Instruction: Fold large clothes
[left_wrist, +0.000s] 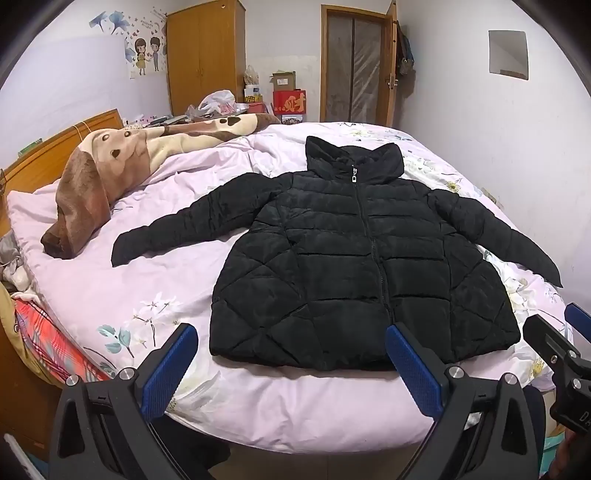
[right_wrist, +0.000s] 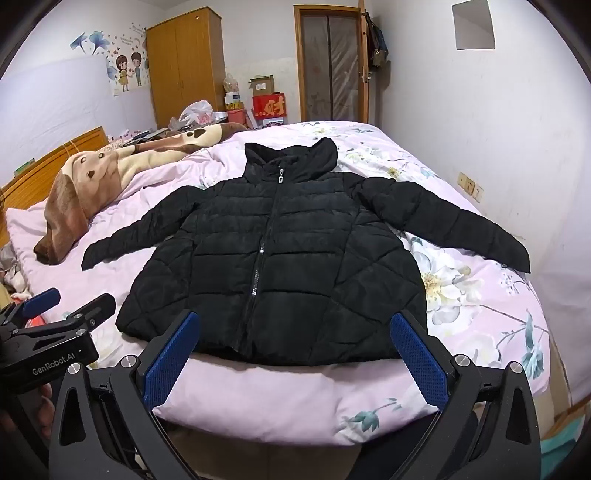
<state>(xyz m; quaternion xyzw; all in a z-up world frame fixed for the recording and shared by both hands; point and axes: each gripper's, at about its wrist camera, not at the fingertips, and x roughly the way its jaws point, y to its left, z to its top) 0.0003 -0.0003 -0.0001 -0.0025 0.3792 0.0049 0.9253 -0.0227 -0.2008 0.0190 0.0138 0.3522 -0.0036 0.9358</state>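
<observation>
Both views showed the black quilted jacket (left_wrist: 351, 254) lying flat and face up at the centre of the frame, on the pink floral bed cover (left_wrist: 110, 295). Its zip was closed, its hood (left_wrist: 354, 158) pointed toward the top of the frame, and its two sleeves (right_wrist: 122, 236) were spread out to the left and right edges of the garment. No part of it had been turned over on itself, so I judged the folding not yet begun: sleeves, sides and the lengthwise fold all remained to do.

My left gripper (left_wrist: 291, 365) stood at the bottom of the left-wrist view, fingers spread wide with nothing between them, its blue pads (left_wrist: 170, 369) short of the jacket's hem. My right gripper (right_wrist: 295, 354) occupied the bottom of the right-wrist view, likewise spread and empty, framing the hem without touching it.

A brown dog-print blanket (left_wrist: 110, 173) lay at the left of the frame, well apart from the jacket, and a wooden wardrobe (right_wrist: 184, 62) stood at the upper left.
</observation>
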